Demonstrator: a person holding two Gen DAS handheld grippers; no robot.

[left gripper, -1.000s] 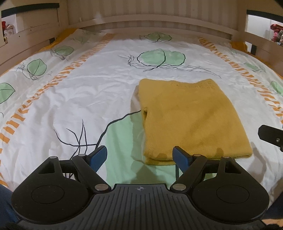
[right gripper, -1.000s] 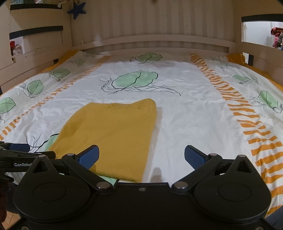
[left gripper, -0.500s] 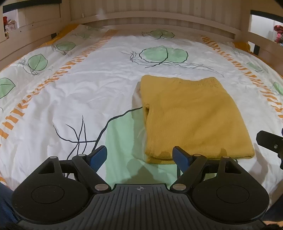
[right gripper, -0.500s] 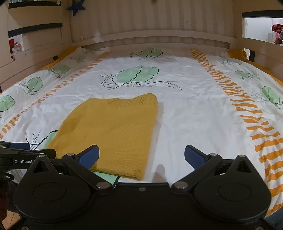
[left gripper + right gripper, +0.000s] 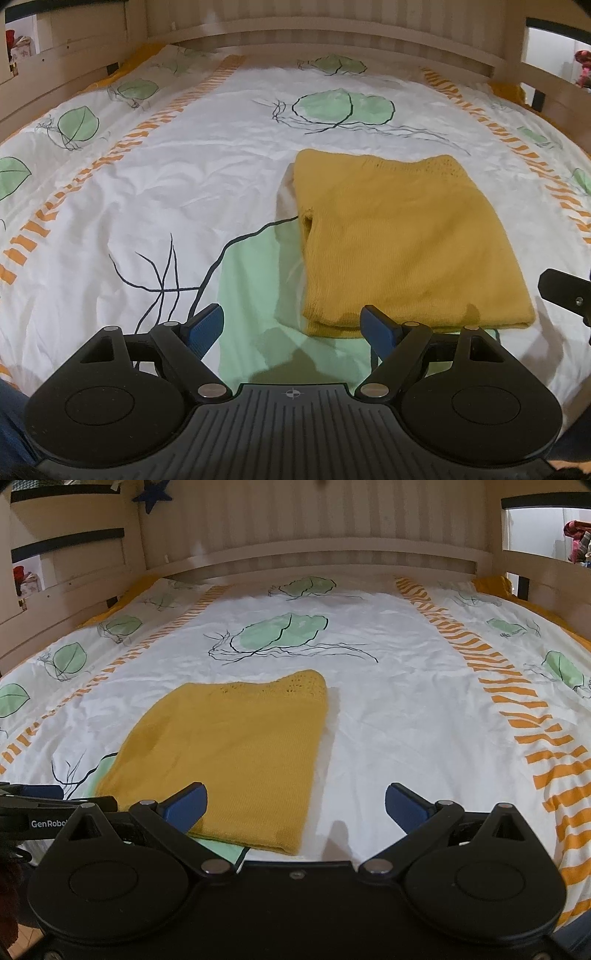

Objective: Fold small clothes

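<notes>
The yellow knit garment (image 5: 402,236) lies folded into a flat rectangle on the bed (image 5: 184,177), at about one o'clock from the left claw (image 5: 291,325) and about eleven o'clock from the right claw (image 5: 295,805). Both claws hang above the near edge of the bed with their blue pads spread wide and nothing between them; neither touches the cloth.

The fold looks close to finished, so the main risk is undoing it. At the garment's nine o'clock edge the layers gape a little, and the near edge shows two stacked layers that do not sit quite flush. A pad that catches only the top layer there would probably peel it back and open the fold. The knit looks soft and loose, so a drag across the sheet could stretch it or skew the rectangle. The sheet itself is wrinkled and slack, and a low pinch could gather sheet along with cloth.

The bedding is white, printed with green leaves, thin dark stems and orange dashed stripes. Pale wooden rails (image 5: 314,559) enclose the bed at twelve o'clock and along both sides. A dark blue star (image 5: 151,496) hangs on the slatted wall at eleven o'clock.
</notes>
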